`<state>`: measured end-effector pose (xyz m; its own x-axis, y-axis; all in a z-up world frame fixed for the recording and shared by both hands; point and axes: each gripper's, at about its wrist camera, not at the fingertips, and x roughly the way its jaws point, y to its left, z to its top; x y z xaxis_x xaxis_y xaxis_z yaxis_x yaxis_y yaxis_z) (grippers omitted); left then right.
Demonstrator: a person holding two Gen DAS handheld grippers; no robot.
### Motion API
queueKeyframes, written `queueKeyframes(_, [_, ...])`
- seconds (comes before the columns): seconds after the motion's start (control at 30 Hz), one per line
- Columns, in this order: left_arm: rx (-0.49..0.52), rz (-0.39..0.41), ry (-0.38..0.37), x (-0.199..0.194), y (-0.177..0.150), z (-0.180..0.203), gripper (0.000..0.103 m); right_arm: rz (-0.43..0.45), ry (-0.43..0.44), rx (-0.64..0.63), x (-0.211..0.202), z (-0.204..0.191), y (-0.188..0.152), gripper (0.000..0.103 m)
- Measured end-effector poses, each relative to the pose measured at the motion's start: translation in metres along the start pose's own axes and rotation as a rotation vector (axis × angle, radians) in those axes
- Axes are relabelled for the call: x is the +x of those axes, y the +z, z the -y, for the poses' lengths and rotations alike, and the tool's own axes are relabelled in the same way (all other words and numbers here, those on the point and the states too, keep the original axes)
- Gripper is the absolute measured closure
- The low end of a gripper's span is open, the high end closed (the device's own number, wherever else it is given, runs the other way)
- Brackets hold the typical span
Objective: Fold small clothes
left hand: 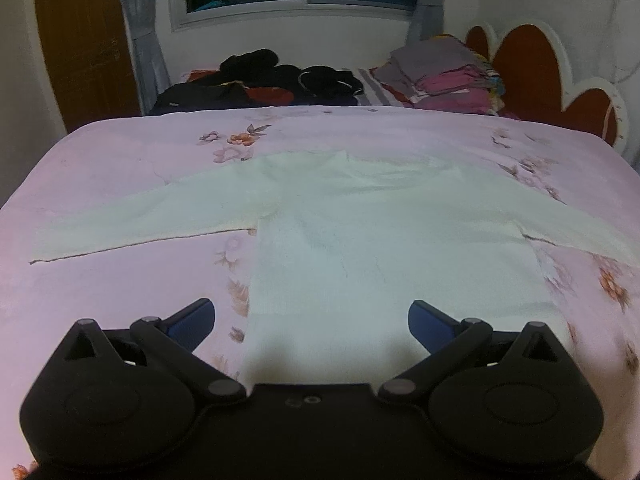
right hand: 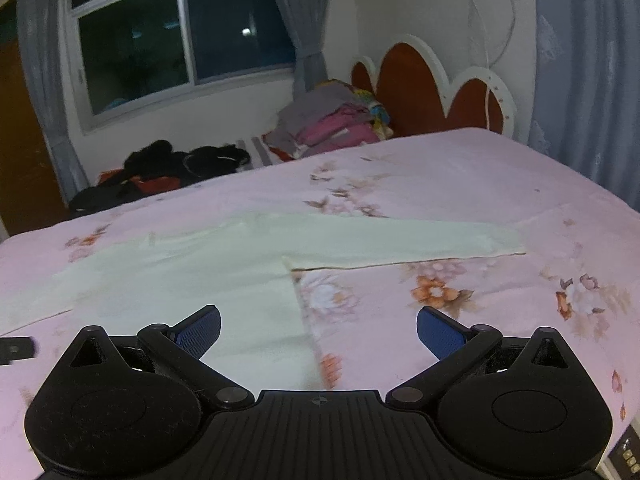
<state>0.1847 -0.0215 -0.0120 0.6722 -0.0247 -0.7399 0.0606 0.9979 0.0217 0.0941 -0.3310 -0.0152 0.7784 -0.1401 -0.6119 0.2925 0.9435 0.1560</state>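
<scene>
Pink floral bedspread [left hand: 120, 160]. White long-sleeved top [left hand: 380, 248] spread flat mid-bed, sleeves out. Looks light, soft, limp; best pinched at hem corners or cuffs. Left gripper [left hand: 311, 320] over near hem, right gripper [right hand: 318, 330] over its side edge: both wide open, empty.

No legible txt, labels or nos. showing anywhere; bedsheet [left hand: 120, 300] is probably carrying only floral print.

Your left gripper [left hand: 311, 326] and right gripper [right hand: 318, 332] are matte black, with rounded housings, grey pivot pins, triangular cutouts and blue textured fingers [right hand: 200, 332]; the right's base is ribbed.
</scene>
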Motion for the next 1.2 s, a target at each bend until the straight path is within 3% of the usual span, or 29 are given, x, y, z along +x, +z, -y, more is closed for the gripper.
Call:
queueKeyframes(0.47, [-0.024,-0.055,0.035,0.081,0.03,0.058,0.0,-0.055,-0.133,0.11,0.122,0.137,0.038,0.003])
queueKeyframes(0.5, [-0.025,-0.058,0.037,0.086,0.03,0.061,0.0,-0.06,-0.142,0.126,0.129,0.146,0.039,0.011])
queueKeyframes(0.53, [-0.026,-0.06,0.041,0.09,0.031,0.064,0.0,-0.075,-0.147,0.148,0.137,0.156,0.04,0.03])
queueKeyframes(0.57, [-0.027,-0.062,0.043,0.094,0.032,0.066,0.0,-0.091,-0.157,0.175,0.146,0.168,0.041,0.032])
queueKeyframes(0.83, [-0.022,-0.073,0.08,0.11,0.036,0.074,0.001,-0.174,-0.245,0.302,0.199,0.233,0.039,0.033])
queueKeyframes(1.0, [-0.028,-0.082,0.092,0.115,0.037,0.074,0.005,-0.14,-0.241,0.367,0.213,0.258,0.044,0.045])
queueKeyframes(1.1, [-0.026,-0.084,0.092,0.116,0.038,0.075,0.008,-0.116,-0.247,0.396,0.22,0.264,0.048,0.069])
queueKeyframes(1.13, [-0.027,-0.086,0.09,0.116,0.038,0.075,0.01,-0.111,-0.247,0.397,0.223,0.266,0.049,0.083])
queueKeyframes(1.2, [-0.027,-0.087,0.077,0.117,0.038,0.075,0.013,-0.102,-0.241,0.399,0.225,0.268,0.049,0.09])
